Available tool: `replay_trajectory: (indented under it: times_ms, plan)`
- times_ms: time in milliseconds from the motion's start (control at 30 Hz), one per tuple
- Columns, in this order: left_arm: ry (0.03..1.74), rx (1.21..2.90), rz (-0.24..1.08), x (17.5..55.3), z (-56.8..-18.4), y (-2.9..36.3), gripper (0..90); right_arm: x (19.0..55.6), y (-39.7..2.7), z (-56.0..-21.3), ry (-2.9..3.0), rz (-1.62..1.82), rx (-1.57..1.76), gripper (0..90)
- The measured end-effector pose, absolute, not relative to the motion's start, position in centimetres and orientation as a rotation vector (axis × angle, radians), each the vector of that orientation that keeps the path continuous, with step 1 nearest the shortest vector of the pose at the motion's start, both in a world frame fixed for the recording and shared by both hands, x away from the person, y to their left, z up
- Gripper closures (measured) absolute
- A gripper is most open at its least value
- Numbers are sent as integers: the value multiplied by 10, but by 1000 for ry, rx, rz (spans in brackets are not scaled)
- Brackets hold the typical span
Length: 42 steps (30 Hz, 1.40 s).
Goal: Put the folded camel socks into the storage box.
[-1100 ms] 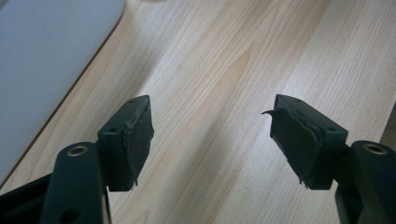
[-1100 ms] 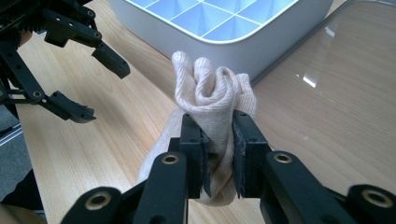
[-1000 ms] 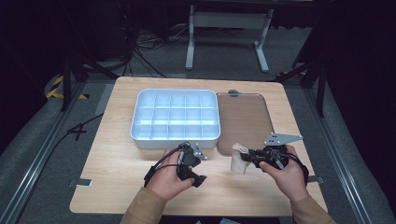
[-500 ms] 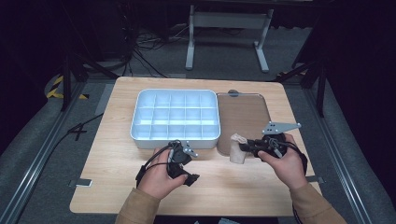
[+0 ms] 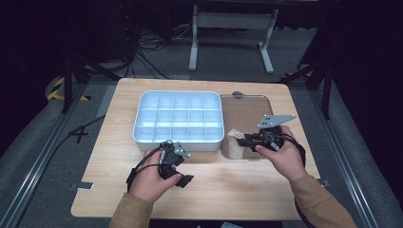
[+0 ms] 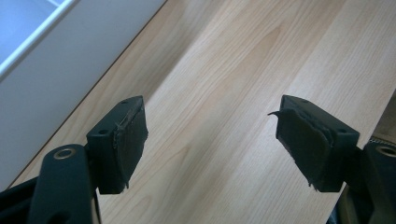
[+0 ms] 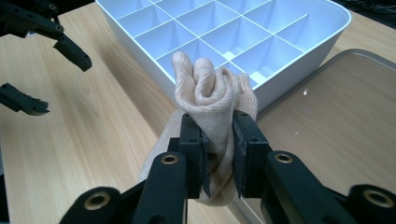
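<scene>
High view: right gripper (image 5: 243, 140) holds a rolled beige cloth (image 5: 234, 144) at the lid's (image 5: 252, 105) near left corner, just right of the white divided tray (image 5: 179, 117). Left gripper (image 5: 177, 151) sits before the tray.

Left gripper view: jaws have just been opening, spread wide over bare table (image 6: 224, 70).

Right gripper view: pads pinch the cloth (image 7: 212, 93).

A rolled-up beige sock (image 7: 212, 100) of soft knit cloth stands bunched and roughly upright, its folded top rounded like a bud. It sits just beside the near right corner of the white compartment tray (image 7: 299, 65), clamped at its middle and lifted slightly.
</scene>
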<state>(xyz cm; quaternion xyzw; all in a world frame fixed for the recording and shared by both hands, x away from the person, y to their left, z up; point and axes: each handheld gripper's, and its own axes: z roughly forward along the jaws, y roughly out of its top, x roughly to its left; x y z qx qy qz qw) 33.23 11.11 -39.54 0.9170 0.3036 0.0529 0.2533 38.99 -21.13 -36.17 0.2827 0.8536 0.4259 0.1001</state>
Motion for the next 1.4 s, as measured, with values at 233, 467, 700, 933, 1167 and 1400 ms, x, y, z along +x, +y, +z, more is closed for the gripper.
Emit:
replay_trajectory:
  times_ms: [233,467,700,933,1167,1400]
  plan:
    - [871,2456,173,332,-394,124,245,403,-201,-355,2540,1234,813,761]
    - [933,2383,240,329,-391,139,227,421,-184,-347,2548,1208,798,761]
    - [973,2356,266,324,-390,149,228,436,-166,-344,2566,1159,770,761]
    - [1009,2322,289,318,-388,163,226,449,-152,-343,2581,1115,749,761]
    - [1024,2313,290,317,-388,168,225,460,-144,-344,2578,1079,731,761]
    - [1029,2304,280,317,-388,169,225,469,-134,-350,2597,1005,760,760]
